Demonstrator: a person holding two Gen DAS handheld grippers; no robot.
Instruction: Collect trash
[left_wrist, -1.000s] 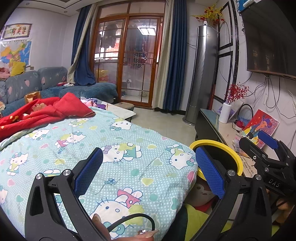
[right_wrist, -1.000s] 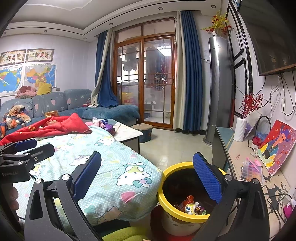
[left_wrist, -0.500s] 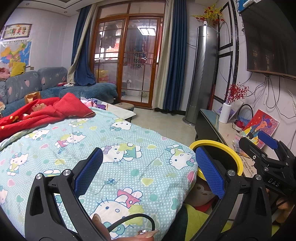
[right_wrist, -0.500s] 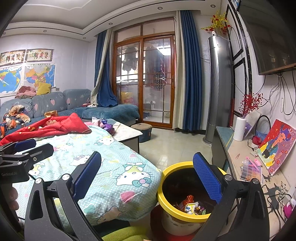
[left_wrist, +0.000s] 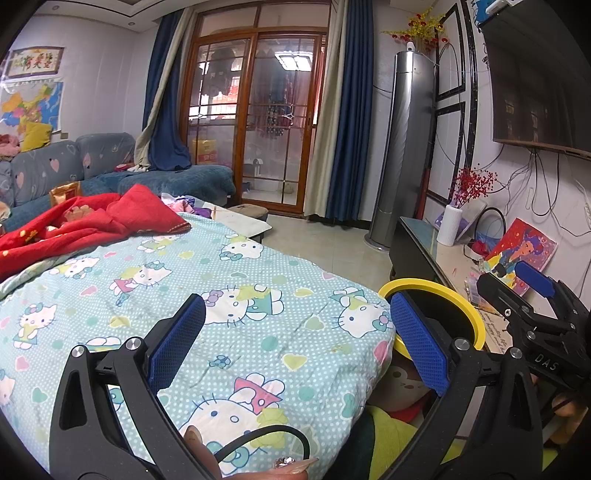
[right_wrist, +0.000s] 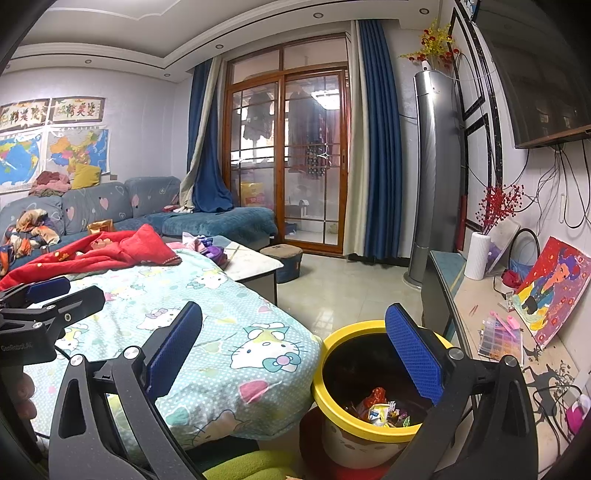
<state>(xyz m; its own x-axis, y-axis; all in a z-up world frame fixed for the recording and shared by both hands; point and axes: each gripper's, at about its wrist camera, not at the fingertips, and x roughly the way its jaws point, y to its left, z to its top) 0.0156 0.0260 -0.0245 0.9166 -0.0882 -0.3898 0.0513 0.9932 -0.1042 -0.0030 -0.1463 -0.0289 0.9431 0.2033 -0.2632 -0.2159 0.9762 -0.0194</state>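
A yellow-rimmed trash bin (right_wrist: 334, 338) stands on the floor beside the covered table, with several crumpled wrappers (right_wrist: 380, 408) at its bottom. My right gripper (right_wrist: 293, 349) hovers open above the bin's near side, nothing between its blue pads. In the left wrist view my left gripper (left_wrist: 295, 332) is open and empty over the Hello Kitty cloth (left_wrist: 236, 295); the bin's yellow rim (left_wrist: 465, 299) shows behind its right finger. Each gripper appears in the other's view: the right gripper (left_wrist: 524, 291) at the right, the left gripper (right_wrist: 55, 295) at the left.
A red blanket (left_wrist: 92, 221) lies on the cloth's far left. A low TV cabinet (right_wrist: 480, 295) at the right holds a white vase (right_wrist: 476, 260), a painting (right_wrist: 550, 288) and small items. A grey sofa (right_wrist: 110, 203), a stool (right_wrist: 282, 258) and a tower fan (right_wrist: 432, 177) stand beyond.
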